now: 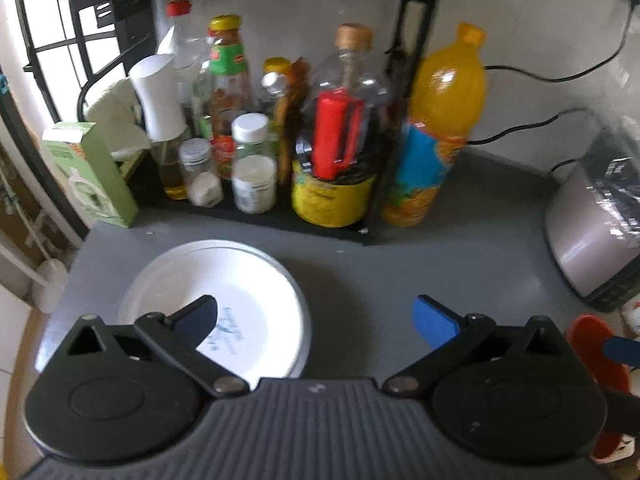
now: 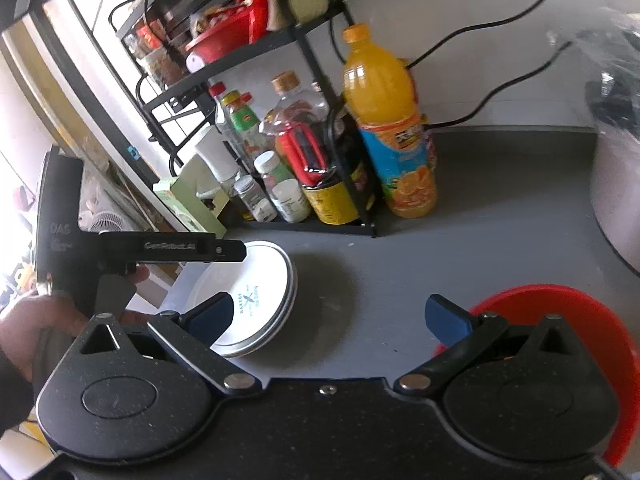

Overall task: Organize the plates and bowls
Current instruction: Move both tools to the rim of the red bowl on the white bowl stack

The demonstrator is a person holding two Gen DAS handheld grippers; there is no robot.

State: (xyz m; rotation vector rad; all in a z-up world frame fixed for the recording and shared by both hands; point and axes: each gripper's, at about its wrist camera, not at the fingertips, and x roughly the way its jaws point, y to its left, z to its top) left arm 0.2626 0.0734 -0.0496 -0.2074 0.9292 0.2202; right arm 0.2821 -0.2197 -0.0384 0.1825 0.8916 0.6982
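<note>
With both hovering over the grey counter (image 1: 400, 272) | left gripper (image 1: 316, 316) jaws apart, empty | right gripper (image 2: 328, 316) jaws apart, empty | white plates (image 2: 256, 300) stacked | red bowl (image 2: 560, 304) apart at right

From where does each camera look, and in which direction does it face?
Left wrist: on the left gripper, facing down toward the white plates and rack; open fingers show.
Right wrist: on the right gripper, facing the counter; open fingers, red bowl, a hand.
Shared: plates, rack, orange bottle.
</note>
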